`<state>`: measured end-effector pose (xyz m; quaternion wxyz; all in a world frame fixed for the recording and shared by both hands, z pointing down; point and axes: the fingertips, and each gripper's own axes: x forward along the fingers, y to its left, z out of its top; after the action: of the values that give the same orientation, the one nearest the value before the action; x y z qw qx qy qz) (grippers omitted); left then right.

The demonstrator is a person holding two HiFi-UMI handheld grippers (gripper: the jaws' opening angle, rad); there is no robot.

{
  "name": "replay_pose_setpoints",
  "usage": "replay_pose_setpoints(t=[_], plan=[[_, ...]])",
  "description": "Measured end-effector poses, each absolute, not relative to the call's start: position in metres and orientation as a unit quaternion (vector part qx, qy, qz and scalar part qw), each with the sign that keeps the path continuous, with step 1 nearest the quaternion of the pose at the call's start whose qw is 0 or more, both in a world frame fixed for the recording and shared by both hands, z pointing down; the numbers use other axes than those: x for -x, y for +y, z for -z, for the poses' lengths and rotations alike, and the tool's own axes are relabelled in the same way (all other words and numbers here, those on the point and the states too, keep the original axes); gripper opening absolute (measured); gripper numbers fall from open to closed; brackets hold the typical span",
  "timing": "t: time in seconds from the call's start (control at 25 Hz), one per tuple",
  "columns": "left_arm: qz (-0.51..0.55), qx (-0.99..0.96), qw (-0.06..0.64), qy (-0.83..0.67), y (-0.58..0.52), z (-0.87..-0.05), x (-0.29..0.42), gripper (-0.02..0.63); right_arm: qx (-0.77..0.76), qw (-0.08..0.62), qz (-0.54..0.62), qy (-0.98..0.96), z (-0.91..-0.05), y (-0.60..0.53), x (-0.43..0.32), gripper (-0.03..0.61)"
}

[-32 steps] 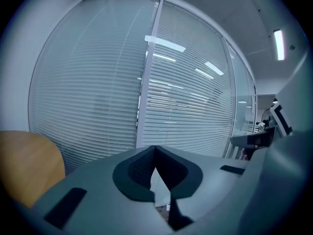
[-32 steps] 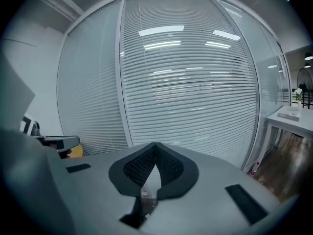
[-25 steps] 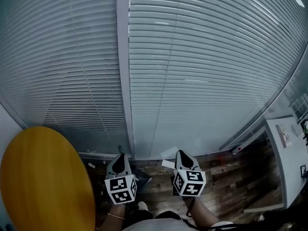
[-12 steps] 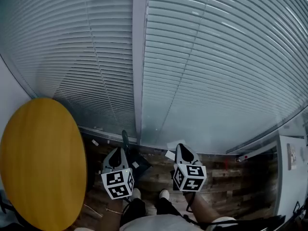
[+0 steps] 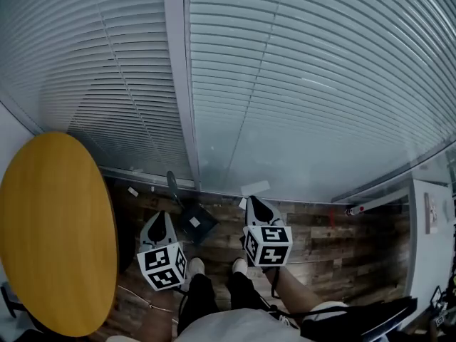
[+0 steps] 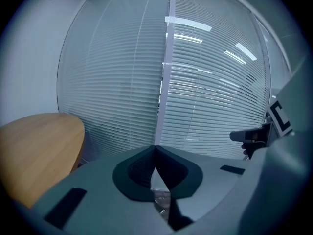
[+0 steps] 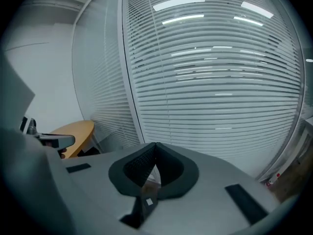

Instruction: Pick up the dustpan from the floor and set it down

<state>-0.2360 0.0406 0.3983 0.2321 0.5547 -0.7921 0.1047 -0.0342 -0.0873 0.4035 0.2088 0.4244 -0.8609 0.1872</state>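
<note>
The dark dustpan lies on the wooden floor by the glass wall, a white label on its pan and its handle pointing toward the wall. My left gripper hovers just left of the pan, its jaws shut and empty. My right gripper is to the right of the pan and apart from it, its tips also met on nothing. In the right gripper view a bit of the dustpan shows through the gap under the jaws.
A round yellow table stands at the left. Glass wall with white blinds runs along the far side. Paper scraps lie at its foot. A white cabinet is at the right. The person's shoes are below the grippers.
Both grippers have come lower toward the floor. The dustpan, earlier half hidden behind the left gripper, now shows whole between the two grippers. Both stay shut.
</note>
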Motion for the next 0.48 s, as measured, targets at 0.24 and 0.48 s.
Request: replay_pose_setpoints(t=[0.24, 0.48], plan=[[-0.124, -0.546, 0.269, -0.784, 0.059, -0.445, 0.233, 0.012, -0.414, 0.248, -0.212, -0.850, -0.456, -0.076, 0.038, 0.032], [-0.143, -0.538, 0.301, -0.774, 0.071, -0.482, 0.238, 0.012, -0.403, 0.278, -0.222, -0.843, -0.493, -0.074, 0.048, 0.032]])
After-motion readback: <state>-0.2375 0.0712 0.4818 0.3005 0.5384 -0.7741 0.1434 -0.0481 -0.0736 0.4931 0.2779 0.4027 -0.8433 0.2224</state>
